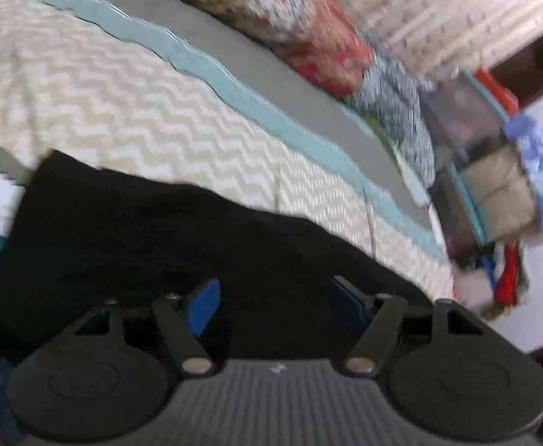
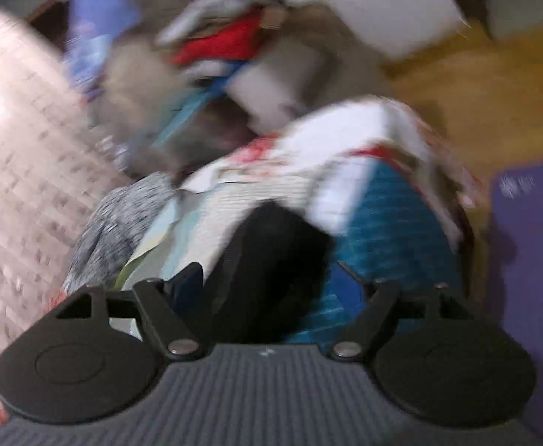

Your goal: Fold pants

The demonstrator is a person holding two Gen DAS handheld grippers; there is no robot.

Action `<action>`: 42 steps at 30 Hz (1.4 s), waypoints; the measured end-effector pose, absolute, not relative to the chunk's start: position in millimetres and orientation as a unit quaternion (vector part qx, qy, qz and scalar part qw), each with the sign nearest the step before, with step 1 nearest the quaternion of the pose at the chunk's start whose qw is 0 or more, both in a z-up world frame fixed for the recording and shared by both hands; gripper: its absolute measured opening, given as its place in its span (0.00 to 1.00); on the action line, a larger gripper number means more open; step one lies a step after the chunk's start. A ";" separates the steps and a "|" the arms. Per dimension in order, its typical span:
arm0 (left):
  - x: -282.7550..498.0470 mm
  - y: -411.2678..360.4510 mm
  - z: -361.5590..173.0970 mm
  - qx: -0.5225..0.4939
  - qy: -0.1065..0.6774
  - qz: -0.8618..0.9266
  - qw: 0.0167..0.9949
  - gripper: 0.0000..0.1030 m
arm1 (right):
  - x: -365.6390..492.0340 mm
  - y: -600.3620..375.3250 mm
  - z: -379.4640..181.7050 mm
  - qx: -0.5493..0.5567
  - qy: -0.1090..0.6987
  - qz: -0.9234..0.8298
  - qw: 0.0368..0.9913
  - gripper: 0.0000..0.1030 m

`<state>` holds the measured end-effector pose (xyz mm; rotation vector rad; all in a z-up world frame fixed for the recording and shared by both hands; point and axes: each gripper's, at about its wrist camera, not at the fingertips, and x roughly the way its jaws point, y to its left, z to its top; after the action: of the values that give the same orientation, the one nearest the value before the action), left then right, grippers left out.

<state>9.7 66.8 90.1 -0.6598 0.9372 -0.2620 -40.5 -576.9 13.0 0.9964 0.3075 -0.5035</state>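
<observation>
The black pants (image 1: 152, 230) lie on the bed (image 1: 85, 85) right in front of both claws, and the left claw (image 1: 271, 297) and right claw (image 2: 271, 286) are both released, grasping nothing.

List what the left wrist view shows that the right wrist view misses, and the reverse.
Left wrist only: the grey and teal bands across the chevron bedspread. Right wrist only: the wooden floor and a purple mat. Both: the black pants lying on the bed beyond that view's own gripper, left gripper and right gripper, jaws apart, and blurred piled clothes past the bed.
</observation>
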 end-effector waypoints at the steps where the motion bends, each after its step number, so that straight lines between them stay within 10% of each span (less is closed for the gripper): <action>1: 16.6 54.1 87.2 -0.303 0.451 -0.131 0.829 0.65 | -41.5 -583.9 4.0 0.490 0.144 -0.234 0.827 0.76; 9: 45.1 -21.1 44.2 -0.251 0.525 -0.151 0.799 0.64 | -21.9 -615.5 -18.2 0.549 0.173 -0.183 0.797 0.74; 13: 44.5 -31.7 34.6 -0.236 0.536 -0.143 0.798 0.65 | -11.4 -620.4 1.7 0.521 0.180 -0.169 0.817 0.45; 22: 42.9 -28.1 30.1 -0.251 0.536 -0.143 0.793 0.66 | -4.6 -630.7 -11.8 0.544 0.177 -0.176 0.801 0.56; 24: 42.6 -30.9 30.5 -0.244 0.536 -0.144 0.796 0.65 | -0.9 -633.6 -7.6 0.536 0.182 -0.170 0.807 0.41; 25: 42.8 -31.6 31.6 -0.241 0.536 -0.144 0.796 0.64 | 3.7 -637.2 -2.5 0.529 0.185 -0.163 0.812 0.11; 42: 46.8 -35.0 35.3 -0.221 0.542 -0.152 0.797 0.58 | 33.4 -672.4 9.1 0.485 0.206 -0.201 0.826 0.11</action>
<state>46.8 -35.0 35.3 -0.4754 1.1631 -0.3257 33.4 -672.4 9.1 1.0298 0.4369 -0.4271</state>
